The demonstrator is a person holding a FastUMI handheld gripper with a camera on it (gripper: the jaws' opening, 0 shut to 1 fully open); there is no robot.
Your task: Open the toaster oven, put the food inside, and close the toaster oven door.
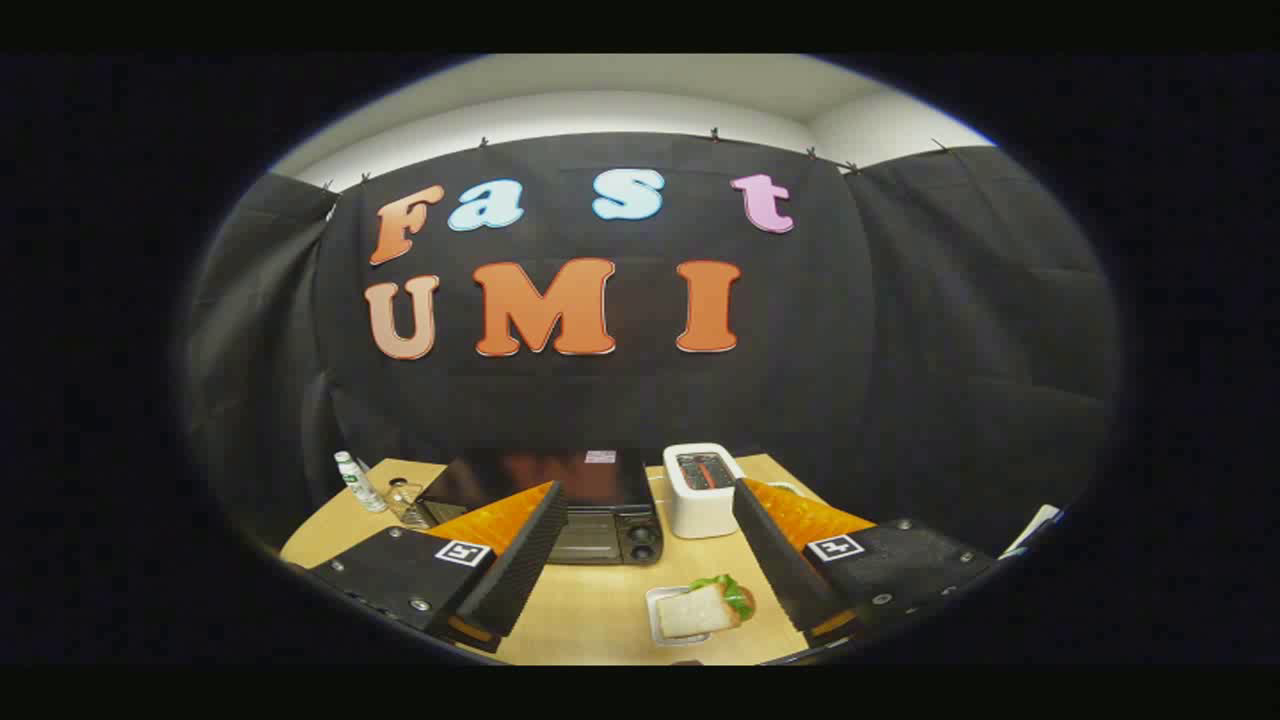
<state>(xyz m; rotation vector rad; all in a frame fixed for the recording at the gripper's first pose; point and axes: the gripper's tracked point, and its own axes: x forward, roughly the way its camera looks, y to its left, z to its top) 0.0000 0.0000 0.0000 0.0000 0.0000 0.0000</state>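
A black toaster oven (570,505) sits on the wooden table (590,610), its door closed, partly hidden behind my left finger. A sandwich (705,605) with lettuce lies on a small metal tray (660,615) on the table, between my fingers and nearer the right one. My gripper (645,540) hovers above the table, well back from the oven. Its fingers stand wide apart, open, with nothing held between them.
A white pop-up toaster (702,488) stands just right of the oven. A small bottle (357,482) and a clear glass item (402,498) stand left of the oven near the table's far left corner. Black cloth walls close in behind the table.
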